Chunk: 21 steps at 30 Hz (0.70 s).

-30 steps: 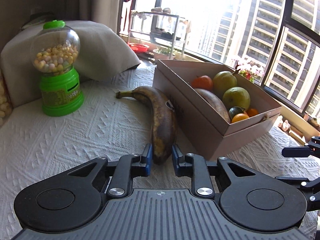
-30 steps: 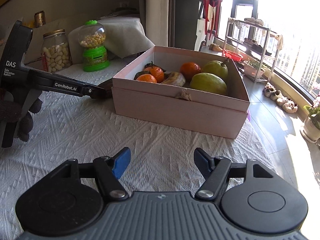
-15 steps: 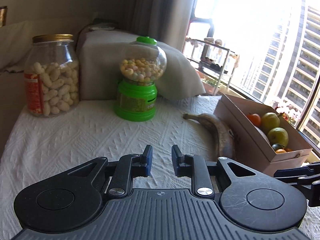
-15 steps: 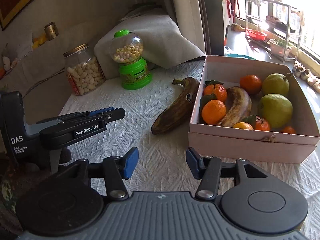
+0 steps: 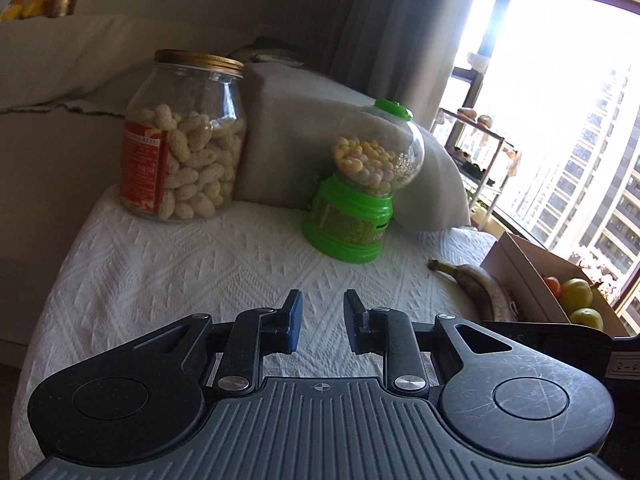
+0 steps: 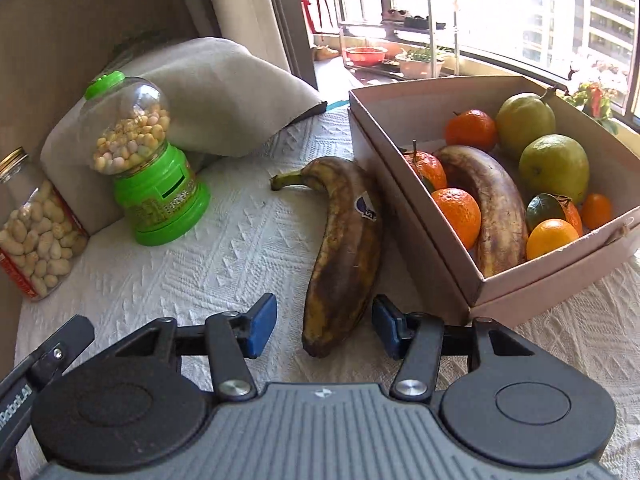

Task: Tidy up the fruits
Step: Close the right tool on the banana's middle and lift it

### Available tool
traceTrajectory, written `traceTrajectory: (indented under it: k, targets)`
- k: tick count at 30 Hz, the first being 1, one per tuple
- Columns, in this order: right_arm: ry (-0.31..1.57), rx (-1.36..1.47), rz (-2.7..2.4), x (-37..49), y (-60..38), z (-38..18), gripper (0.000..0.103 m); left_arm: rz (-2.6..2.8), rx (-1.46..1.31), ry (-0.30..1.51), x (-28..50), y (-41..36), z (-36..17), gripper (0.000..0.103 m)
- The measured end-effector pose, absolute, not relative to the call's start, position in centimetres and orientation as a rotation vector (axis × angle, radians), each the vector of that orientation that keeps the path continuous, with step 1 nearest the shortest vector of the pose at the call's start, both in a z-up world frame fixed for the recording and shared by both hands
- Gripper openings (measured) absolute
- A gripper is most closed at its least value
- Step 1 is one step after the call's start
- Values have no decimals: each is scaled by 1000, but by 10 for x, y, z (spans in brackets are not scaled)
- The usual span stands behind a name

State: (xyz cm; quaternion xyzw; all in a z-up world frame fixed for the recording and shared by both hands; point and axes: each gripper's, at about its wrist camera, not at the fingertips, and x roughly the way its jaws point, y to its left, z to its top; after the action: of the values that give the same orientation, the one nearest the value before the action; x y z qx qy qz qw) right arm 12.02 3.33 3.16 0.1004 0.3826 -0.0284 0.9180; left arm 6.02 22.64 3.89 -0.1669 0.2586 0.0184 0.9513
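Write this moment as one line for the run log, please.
right tool: open, fingers either side of loose banana end | left tool: open, holding nothing | banana: on cloth beside fruit box | step: grasp pending

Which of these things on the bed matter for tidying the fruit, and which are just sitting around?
Part of the job:
loose banana
fruit box, holding oranges, pears and another banana
right gripper, open around the loose banana's end

Just lying about:
candy dispenser
peanut jar
pillow
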Motion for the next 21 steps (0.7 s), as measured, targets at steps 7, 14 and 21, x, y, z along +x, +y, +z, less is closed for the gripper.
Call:
traceTrajectory:
  k: [7, 14, 21]
  targets:
    - [762, 121, -14, 111, 26, 30, 35, 34, -335, 526, 59, 225, 39, 26]
    - [836, 100, 151, 72, -8, 40, 32, 14, -315, 552, 63, 220, 34, 26]
    - [924, 5, 370, 9, -37, 47, 32, -108, -341, 510, 53, 209, 44, 26]
